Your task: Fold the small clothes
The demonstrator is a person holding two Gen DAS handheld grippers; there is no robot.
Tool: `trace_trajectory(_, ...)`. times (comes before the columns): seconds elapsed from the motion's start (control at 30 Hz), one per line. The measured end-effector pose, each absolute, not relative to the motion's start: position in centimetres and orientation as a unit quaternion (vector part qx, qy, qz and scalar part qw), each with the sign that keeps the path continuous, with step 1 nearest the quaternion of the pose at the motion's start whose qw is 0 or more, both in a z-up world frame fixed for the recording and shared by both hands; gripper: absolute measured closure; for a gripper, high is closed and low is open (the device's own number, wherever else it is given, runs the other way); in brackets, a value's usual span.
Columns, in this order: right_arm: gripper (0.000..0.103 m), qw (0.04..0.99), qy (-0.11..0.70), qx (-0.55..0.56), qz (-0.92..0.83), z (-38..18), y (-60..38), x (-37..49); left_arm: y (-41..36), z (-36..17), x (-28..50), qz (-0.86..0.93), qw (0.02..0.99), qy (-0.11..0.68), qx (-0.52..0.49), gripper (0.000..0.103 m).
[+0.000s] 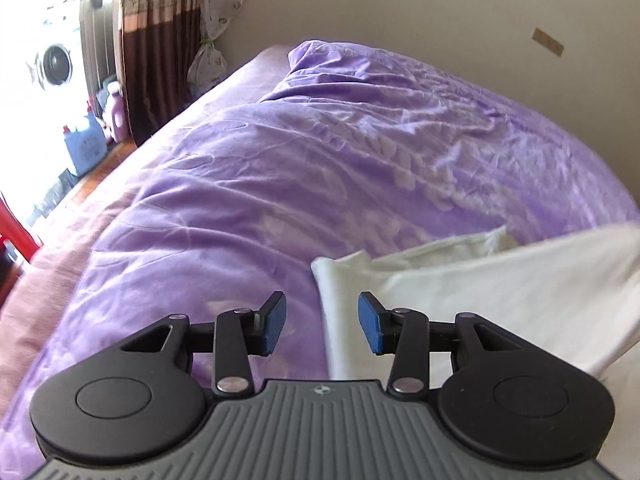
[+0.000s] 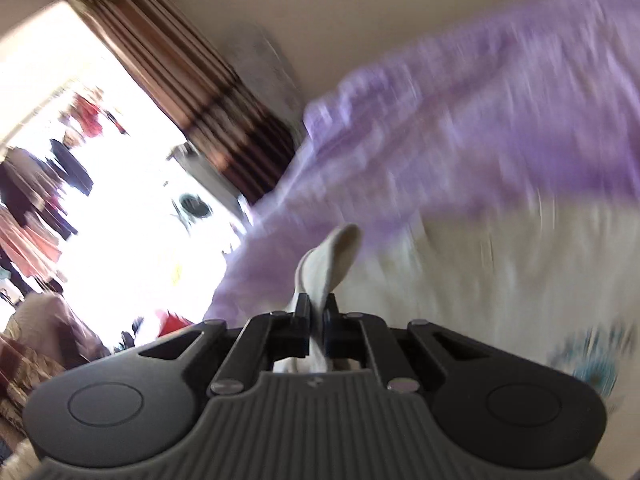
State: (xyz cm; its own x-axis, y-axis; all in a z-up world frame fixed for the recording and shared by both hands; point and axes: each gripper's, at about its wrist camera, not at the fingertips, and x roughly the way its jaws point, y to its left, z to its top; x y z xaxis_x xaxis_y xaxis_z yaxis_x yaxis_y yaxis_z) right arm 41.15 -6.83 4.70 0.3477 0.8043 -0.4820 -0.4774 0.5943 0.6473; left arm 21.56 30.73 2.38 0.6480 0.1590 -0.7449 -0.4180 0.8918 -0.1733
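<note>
One crumpled purple blanket (image 1: 320, 152) covers one bed. One white cloth garment (image 1: 500, 280) lies at the lower right. One brown striped curtain (image 1: 160, 40) and one pale blue plastic jug (image 1: 86, 148) stand at the upper left.

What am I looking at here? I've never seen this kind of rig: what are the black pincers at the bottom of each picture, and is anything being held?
No robot arm here: a person holds a two-finger gripper in each hand, each with a wide-angle camera looking along its fingers. The left view shows the left gripper open, nothing between its blue pads, above a purple blanket on a bed. A white garment lies on the blanket to its right. The right view is blurred; there the right gripper is shut on a fold of white cloth sticking up past its tips, seemingly part of that garment. A brown curtain hangs by the bright window.
</note>
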Motion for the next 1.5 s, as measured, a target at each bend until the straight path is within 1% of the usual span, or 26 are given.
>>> trace_trajectory(0.1, 0.102, 0.826, 0.360, 0.198, 0.386, 8.8, -9.7, 42.4, 31.1, 2.0, 22.4, 0.147, 0.890, 0.385, -0.196, 0.053)
trace_trajectory(0.2, 0.102, 0.845, 0.359, 0.198, 0.343, 8.9, -13.6, 44.1, 30.7, 0.9, 23.6, 0.130, 0.885, 0.391, -0.217, 0.053)
trace_trajectory(0.27, 0.102, 0.845, 0.384, 0.208, 0.308, 6.4, -16.3, 45.1, 30.1, -0.4, 24.8, 0.122, 0.878, 0.403, -0.229, 0.053)
trace_trajectory(0.33, 0.102, 0.841, 0.417, 0.210, 0.273, 2.5, -18.3, 46.0, 29.8, -2.0, 26.0, 0.121, 0.871, 0.413, -0.239, 0.053)
trace_trajectory(0.47, 0.102, 0.821, 0.475, 0.224, 0.224, -4.9, -21.0, 46.9, 29.7, -5.0, 28.4, 0.097, 0.849, 0.422, -0.303, 0.049)
trace_trajectory(0.53, 0.102, 0.815, 0.487, 0.231, 0.214, -7.4, -21.8, 47.0, 30.0, -6.3, 29.3, 0.096, 0.838, 0.418, -0.336, 0.046)
trace_trajectory(0.63, 0.102, 0.812, 0.488, 0.238, 0.214, -8.7, -22.6, 47.3, 30.3, -7.9, 30.7, 0.115, 0.826, 0.416, -0.363, 0.046)
trace_trajectory(0.67, 0.102, 0.812, 0.487, 0.237, 0.216, -8.7, -22.7, 47.3, 30.3, -8.3, 31.0, 0.120, 0.825, 0.415, -0.366, 0.051)
trace_trajectory(0.7, 0.102, 0.813, 0.486, 0.237, 0.217, -8.7, -22.8, 47.2, 30.3, -8.6, 31.3, 0.118, 0.825, 0.410, -0.372, 0.058)
trace_trajectory(0.73, 0.102, 0.813, 0.486, 0.235, 0.217, -8.4, -22.8, 47.2, 30.3, -8.8, 31.4, 0.115, 0.826, 0.402, -0.377, 0.081)
trace_trajectory(0.77, 0.102, 0.813, 0.487, 0.234, 0.216, -8.6, -23.0, 47.2, 30.3, -8.7, 31.4, 0.107, 0.830, 0.393, -0.381, 0.099)
trace_trajectory(0.83, 0.102, 0.814, 0.489, 0.228, 0.215, -8.0, -23.2, 47.5, 30.1, -7.6, 31.1, 0.094, 0.847, 0.363, -0.376, 0.100)
trace_trajectory(0.9, 0.102, 0.811, 0.487, 0.237, 0.221, -7.6, -24.0, 47.6, 30.2, -6.1, 30.7, 0.071, 0.862, 0.344, -0.366, 0.100)
trace_trajectory(1.0, 0.102, 0.799, 0.486, 0.269, 0.231, -7.7, -25.7, 48.2, 30.7, -4.9, 30.9, 0.076, 0.875, 0.356, -0.319, 0.100)
trace_trajectory(1.07, 0.102, 0.801, 0.507, 0.241, 0.208, -8.8, -25.9, 49.1, 30.8, -5.3, 31.6, 0.084, 0.874, 0.376, -0.297, 0.100)
trace_trajectory(1.17, 0.102, 0.789, 0.539, 0.227, 0.186, -11.9, -25.5, 50.0, 30.3, -6.5, 32.5, 0.098, 0.871, 0.395, -0.275, 0.100)
trace_trajectory(1.23, 0.100, 0.794, 0.543, 0.212, 0.176, -13.4, -25.0, 50.2, 30.0, -7.2, 32.9, 0.110, 0.867, 0.404, -0.270, 0.099)
trace_trajectory(1.3, 0.092, 0.800, 0.538, 0.210, 0.162, -14.0, -25.0, 50.1, 29.7, -7.5, 32.7, 0.129, 0.868, 0.407, -0.254, 0.095)
trace_trajectory(1.33, 0.090, 0.804, 0.532, 0.212, 0.159, -13.9, -25.2, 50.0, 29.6, -7.5, 32.4, 0.142, 0.869, 0.407, -0.243, 0.091)
trace_trajectory(1.37, 0.083, 0.808, 0.526, 0.214, 0.156, -13.6, -25.5, 49.8, 29.7, -7.3, 32.3, 0.148, 0.867, 0.411, -0.238, 0.086)
trace_trajectory(1.4, 0.081, 0.810, 0.522, 0.216, 0.154, -13.3, -25.8, 49.5, 29.9, -7.2, 32.0, 0.144, 0.863, 0.420, -0.239, 0.082)
trace_trajectory(1.47, 0.068, 0.809, 0.524, 0.219, 0.148, -12.7, -26.4, 49.0, 30.1, -6.7, 31.3, 0.138, 0.855, 0.437, -0.243, 0.069)
trace_trajectory(1.5, 0.068, 0.804, 0.530, 0.226, 0.146, -12.6, -26.7, 48.7, 30.1, -6.4, 30.9, 0.132, 0.852, 0.443, -0.245, 0.066)
